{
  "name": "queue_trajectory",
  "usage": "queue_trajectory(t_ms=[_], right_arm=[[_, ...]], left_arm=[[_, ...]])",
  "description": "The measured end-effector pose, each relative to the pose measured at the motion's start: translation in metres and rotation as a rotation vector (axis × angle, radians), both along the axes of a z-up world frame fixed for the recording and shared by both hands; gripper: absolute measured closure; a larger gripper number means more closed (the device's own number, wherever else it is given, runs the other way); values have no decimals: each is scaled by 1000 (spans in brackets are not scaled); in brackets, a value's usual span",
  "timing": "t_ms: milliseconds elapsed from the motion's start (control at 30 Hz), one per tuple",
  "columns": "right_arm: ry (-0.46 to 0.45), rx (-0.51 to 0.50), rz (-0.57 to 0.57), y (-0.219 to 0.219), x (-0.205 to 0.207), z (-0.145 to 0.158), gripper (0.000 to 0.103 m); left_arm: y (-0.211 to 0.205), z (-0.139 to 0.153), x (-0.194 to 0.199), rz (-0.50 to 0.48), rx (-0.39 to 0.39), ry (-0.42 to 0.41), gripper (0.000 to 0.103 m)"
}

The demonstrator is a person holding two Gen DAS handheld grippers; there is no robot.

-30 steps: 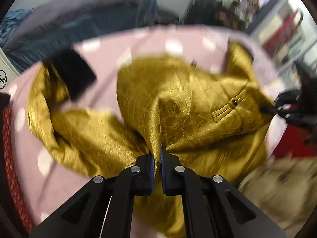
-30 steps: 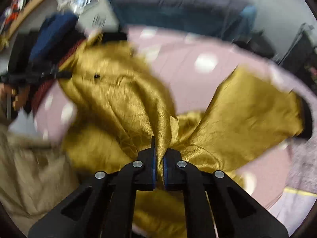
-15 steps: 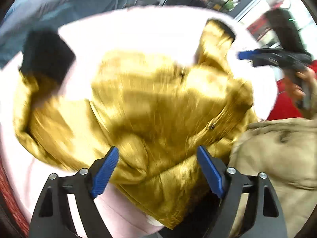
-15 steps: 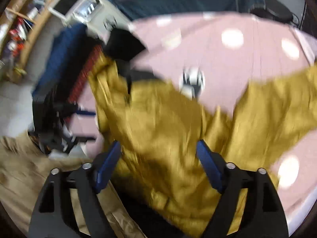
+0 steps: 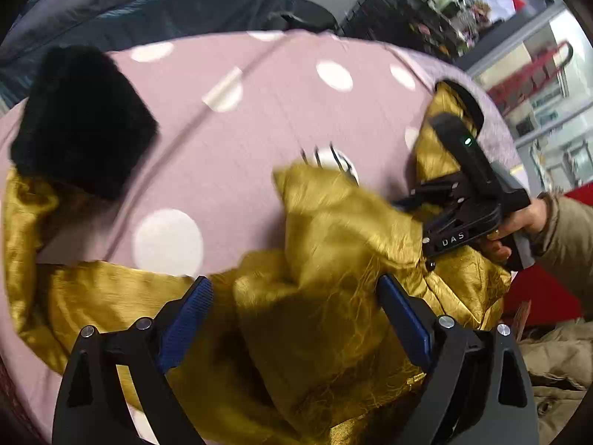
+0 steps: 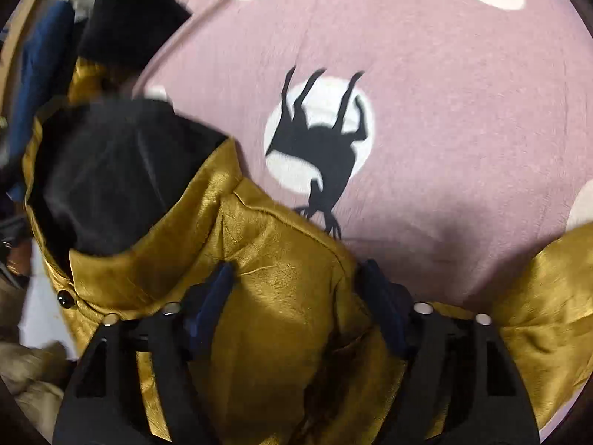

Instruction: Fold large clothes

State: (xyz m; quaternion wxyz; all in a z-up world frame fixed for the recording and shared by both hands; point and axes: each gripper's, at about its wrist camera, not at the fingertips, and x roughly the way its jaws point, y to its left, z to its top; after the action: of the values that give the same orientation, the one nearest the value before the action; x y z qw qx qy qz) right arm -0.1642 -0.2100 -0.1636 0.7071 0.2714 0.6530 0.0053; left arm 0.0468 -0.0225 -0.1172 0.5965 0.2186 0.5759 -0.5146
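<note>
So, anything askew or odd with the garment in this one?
Yes: the gold jacket lies bunched and crooked on the pink spotted cover, one black-cuffed sleeve flung out away from the body and the black lining turned outward. No damage shows.

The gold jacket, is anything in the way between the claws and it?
Nothing visible. The gold jacket lies right under the open left claw, and the closing right claw has jacket fabric between its pads.

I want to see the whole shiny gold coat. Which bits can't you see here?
- Gold coat, right wrist view: its lower part is hidden behind the right gripper, whose jaws are closing around a fold.
- Left wrist view: the coat's hem is cut off by the bottom edge.
- Black fur cuff: blurred.
</note>
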Motion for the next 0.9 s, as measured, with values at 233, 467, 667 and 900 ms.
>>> queue_trajectory(t_ms=[233,467,667,900], right_arm=[[-161,-41,-175,-35,-27,66,92],[-356,-354,-313,-117,-12,170,91],[-308,-369,-517,-164,15,163,18],[-196,-415,-811,-175,-84,134,18]], left_arm=[[-31,1,-28,-142,56,-131,88],[-116,72,20,-89,-93,-402,78],[-181,50,56,89,50,-661,13],[-92,34,82,324,99,-486,13]])
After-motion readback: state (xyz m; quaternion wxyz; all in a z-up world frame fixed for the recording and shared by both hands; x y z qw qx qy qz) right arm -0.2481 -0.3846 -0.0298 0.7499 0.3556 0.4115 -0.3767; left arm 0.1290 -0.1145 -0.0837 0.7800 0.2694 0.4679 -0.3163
